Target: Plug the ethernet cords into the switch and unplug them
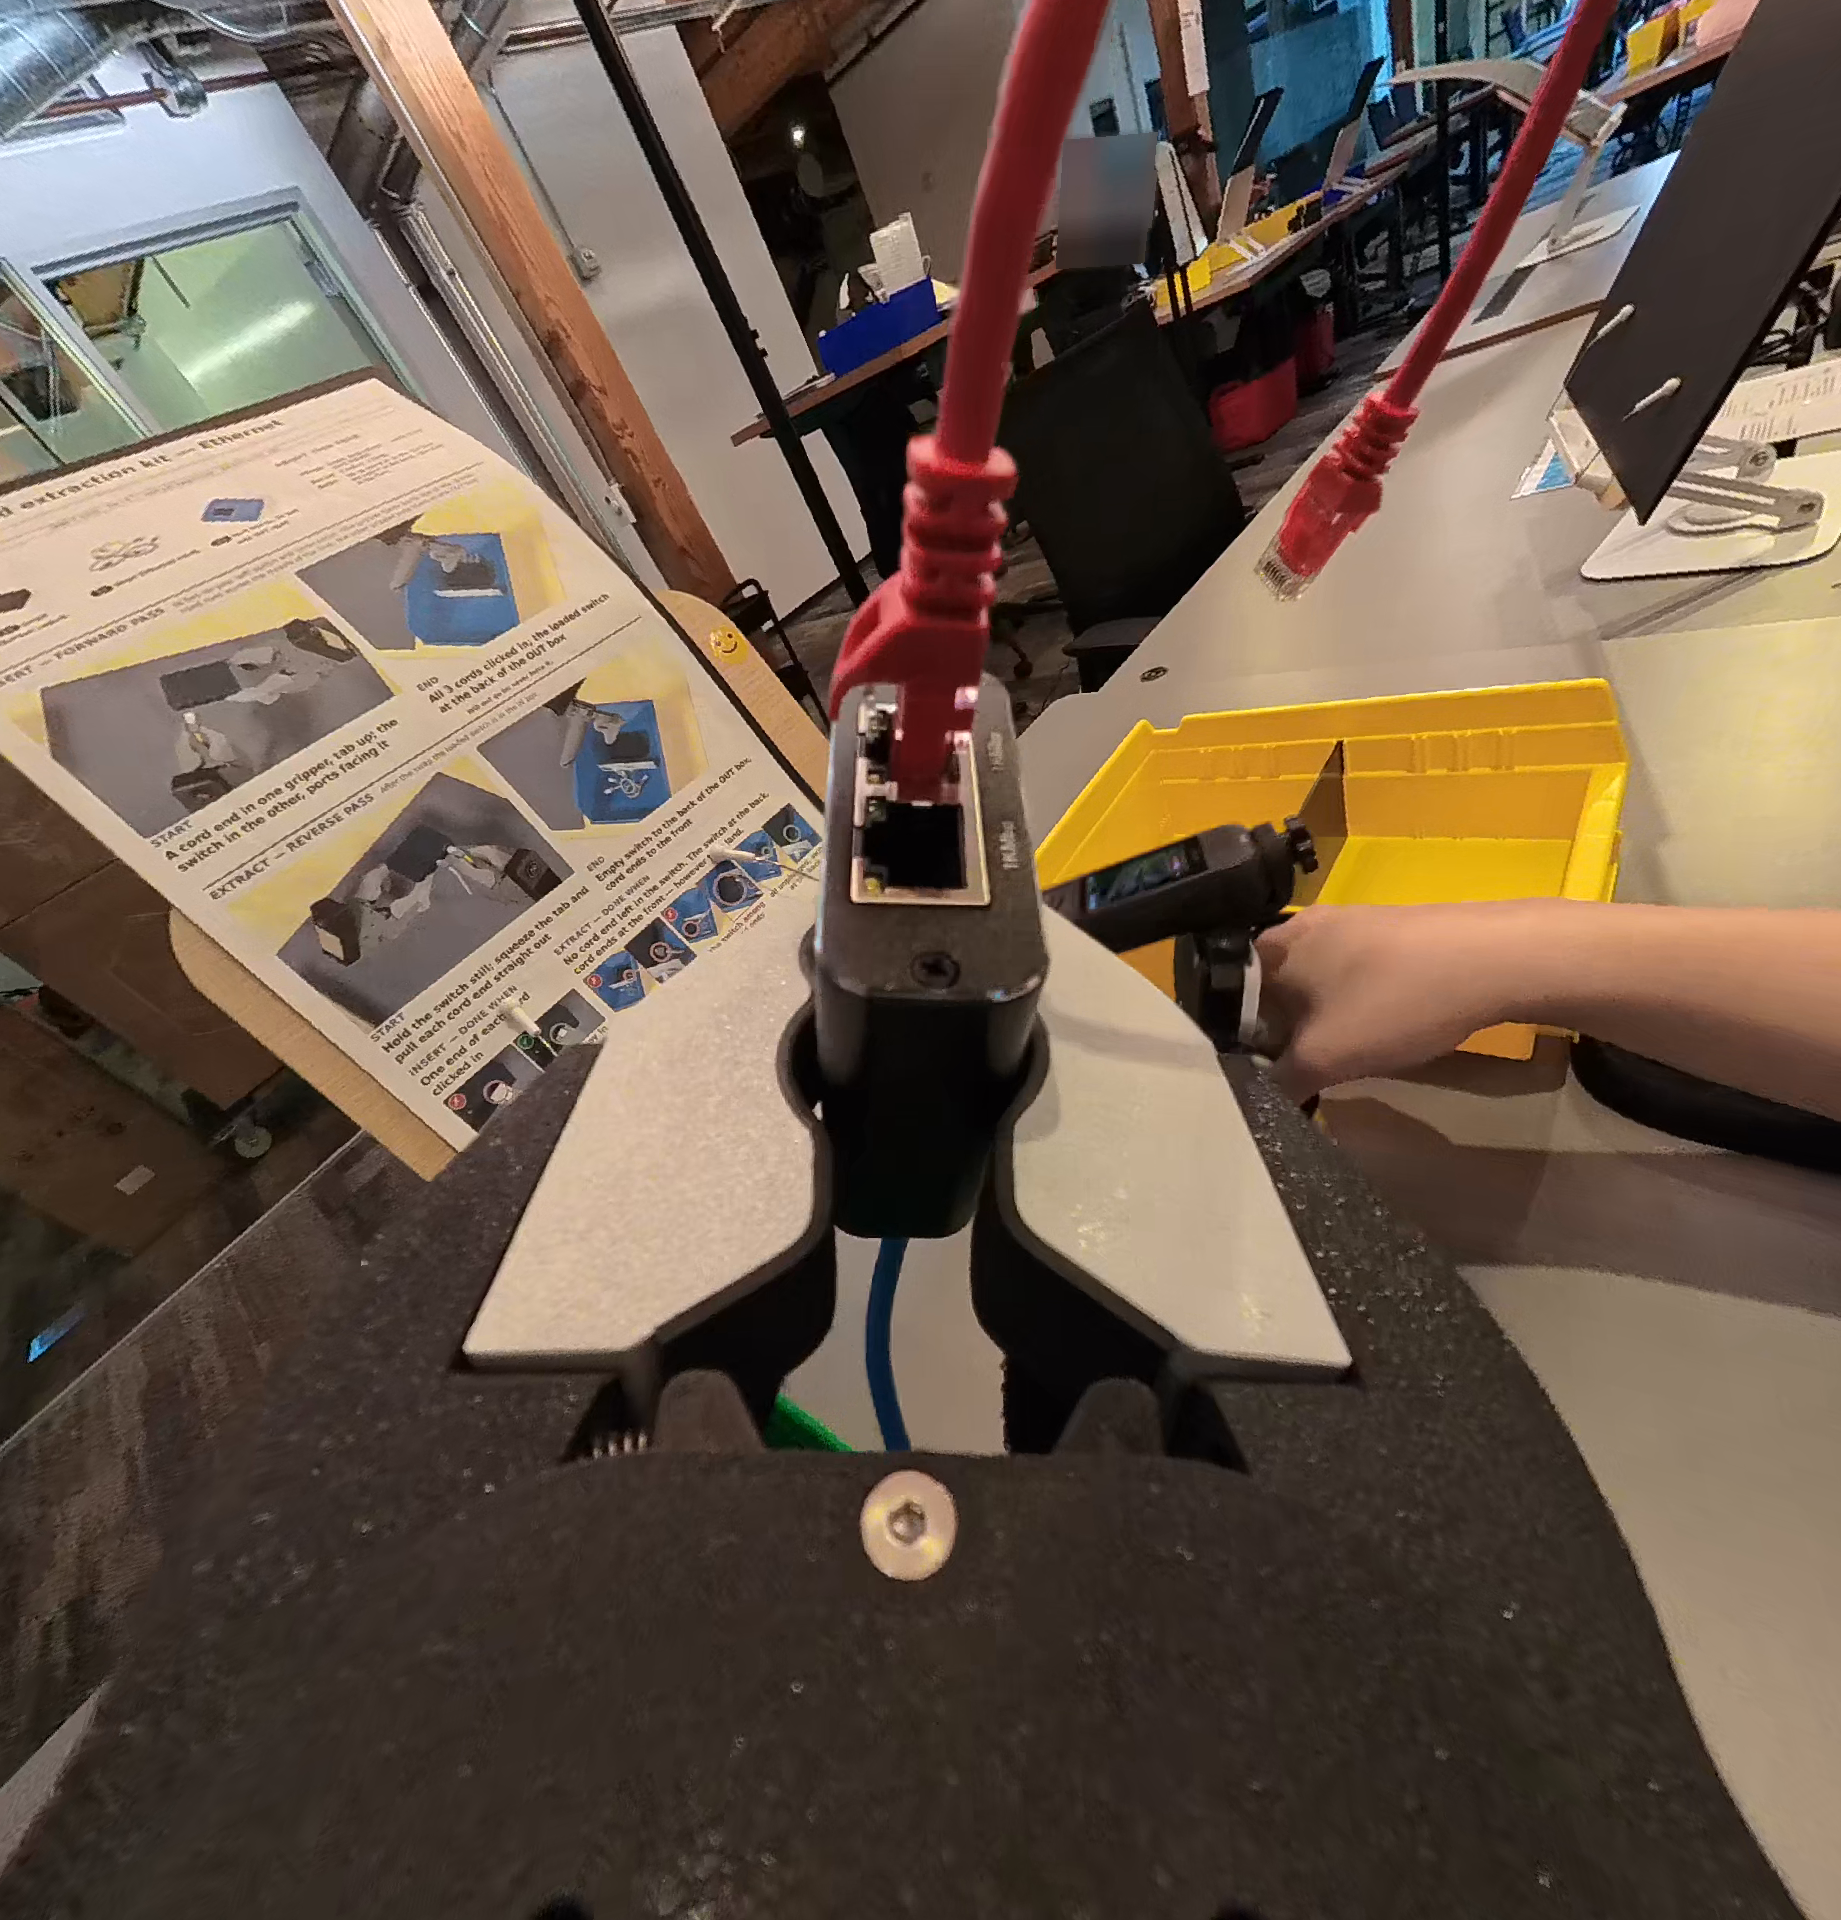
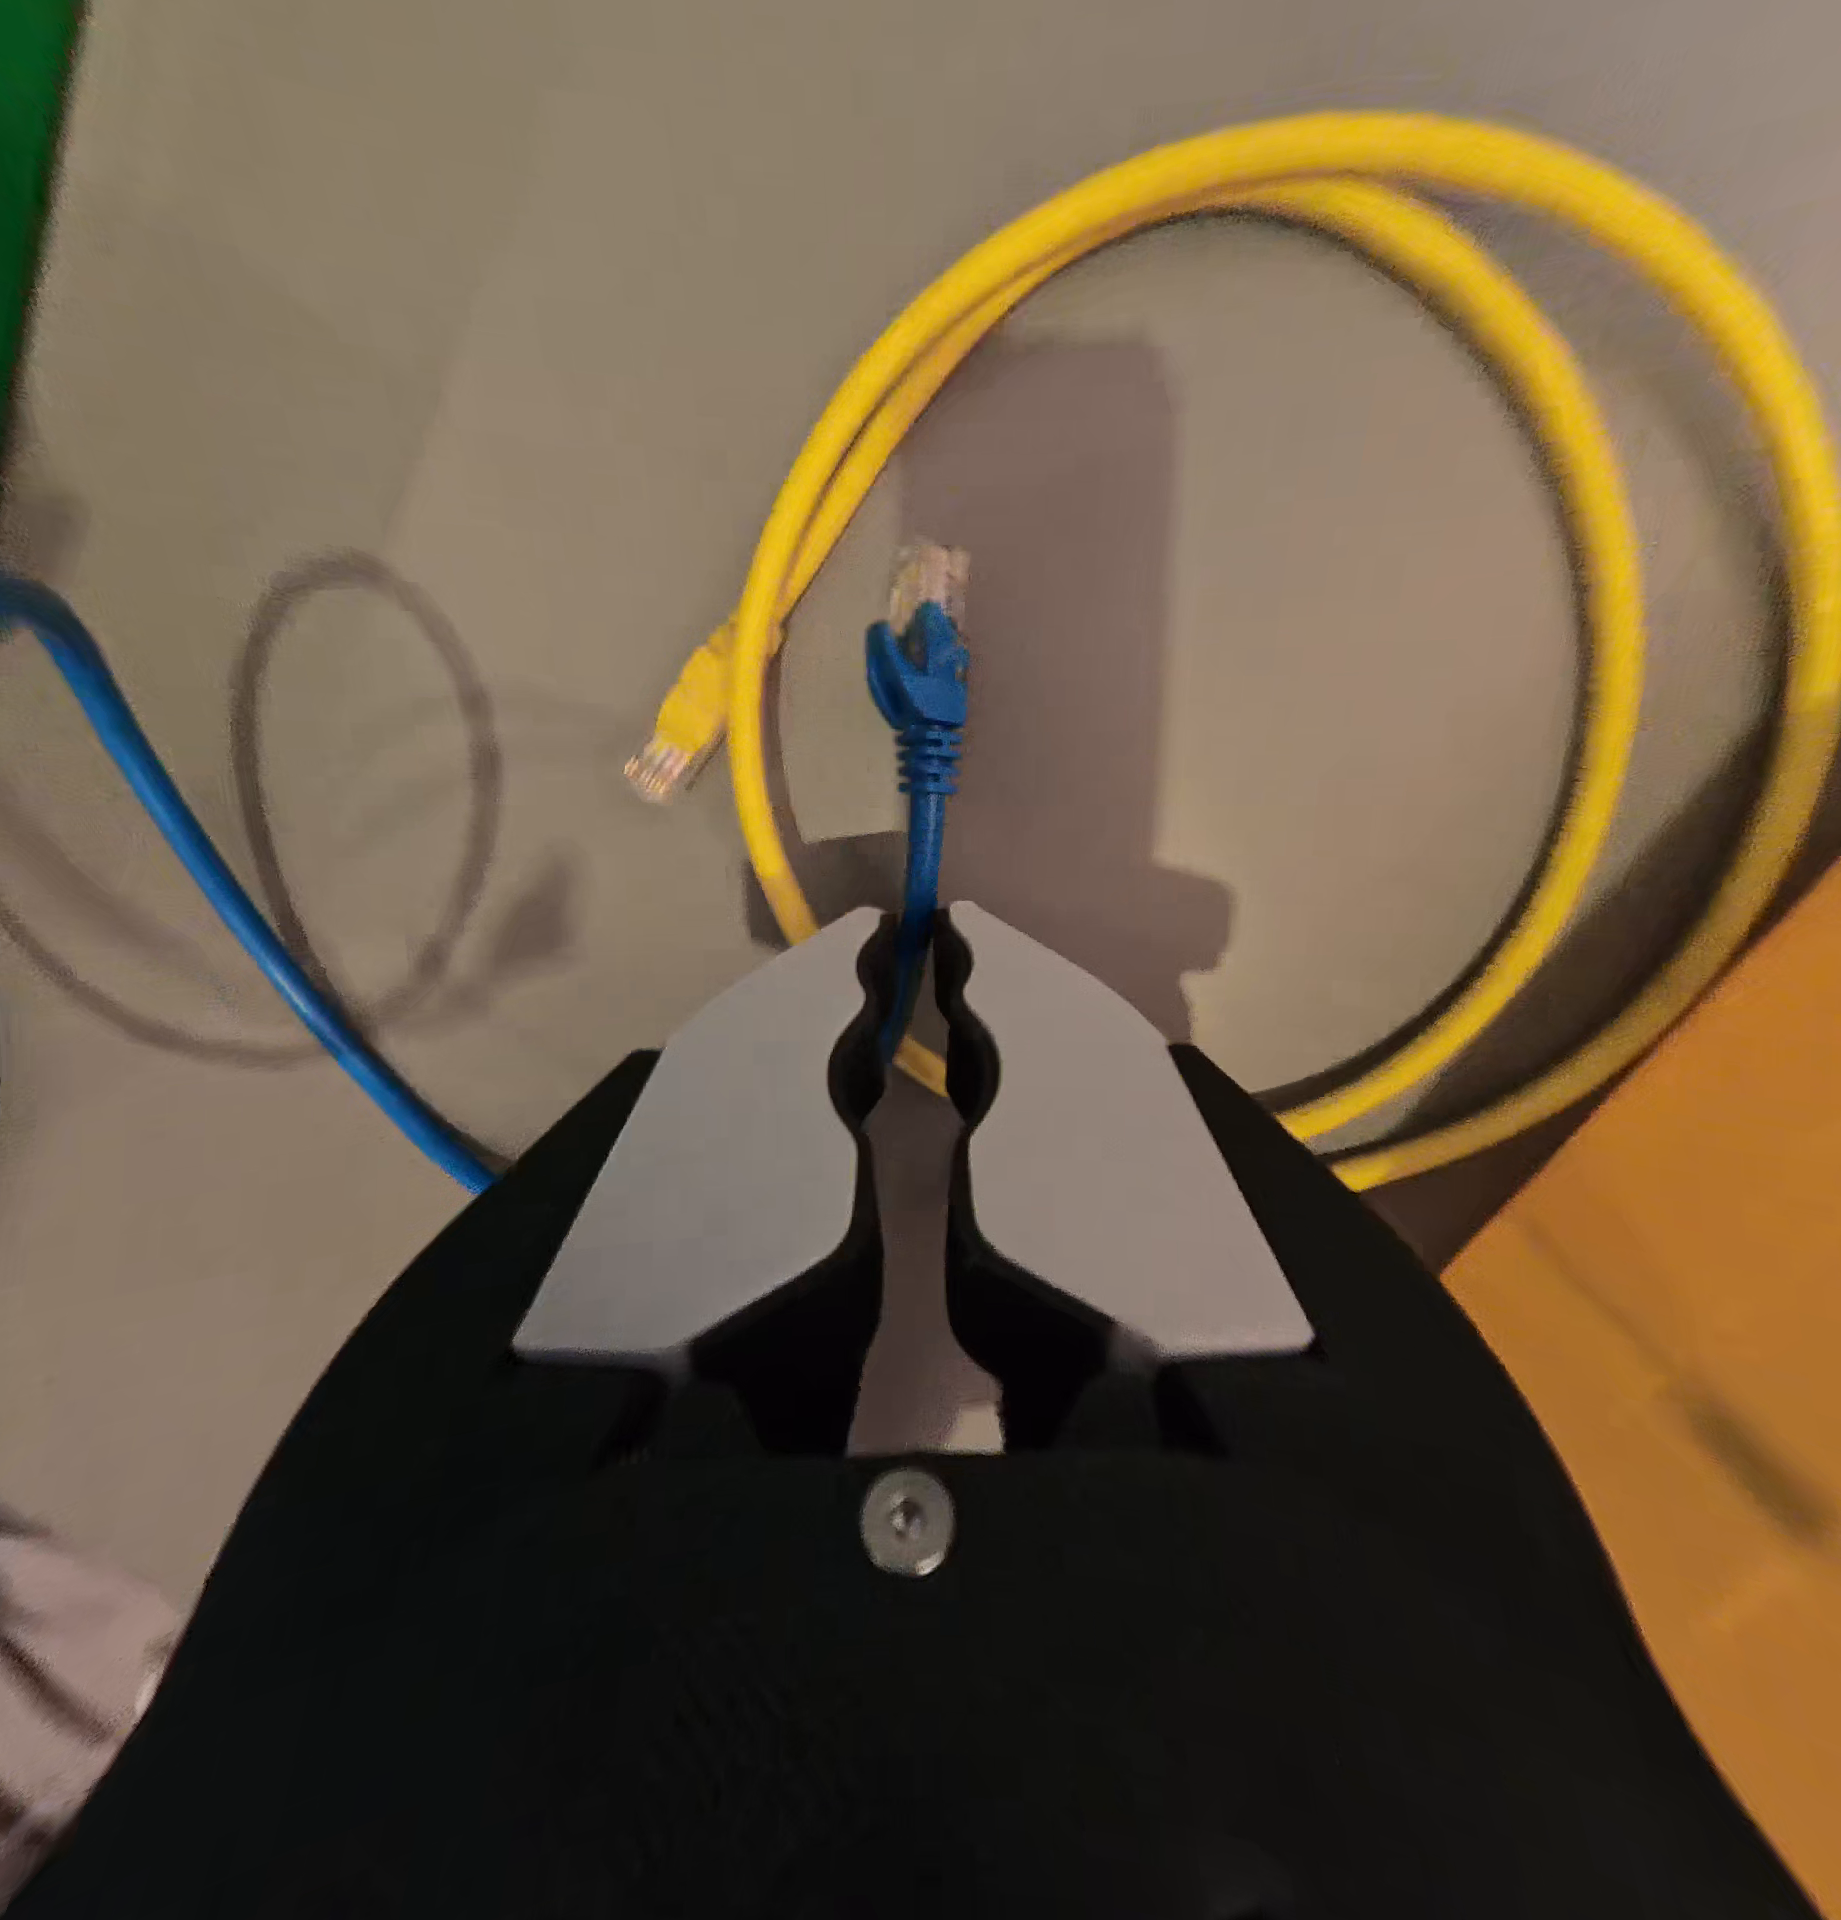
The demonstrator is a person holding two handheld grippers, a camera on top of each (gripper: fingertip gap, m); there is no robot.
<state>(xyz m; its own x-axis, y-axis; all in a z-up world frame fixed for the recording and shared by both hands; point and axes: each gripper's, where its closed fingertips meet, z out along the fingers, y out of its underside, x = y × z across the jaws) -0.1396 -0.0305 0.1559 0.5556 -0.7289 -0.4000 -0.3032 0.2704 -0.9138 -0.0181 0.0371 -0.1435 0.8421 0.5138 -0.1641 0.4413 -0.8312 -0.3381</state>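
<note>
Left tool (image 1: 921, 1049) clamped on the switch (image 1: 926, 935), red cord (image 1: 947, 561) seated. Right tool (image 2: 914, 920) pinches the blue cord (image 2: 921, 831) behind its plug; that floppy lead could misalign at the port.

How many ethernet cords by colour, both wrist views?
Red cord, plugged into the switch: 1
Blue cord, held by the right gripper: 1
Yellow cord, coiled on the table: 1
Total: 3

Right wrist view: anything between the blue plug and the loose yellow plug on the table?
One strand of the yellow cord runs between the blue plug and the yellow plug; otherwise bare table, in the right wrist view.
</note>
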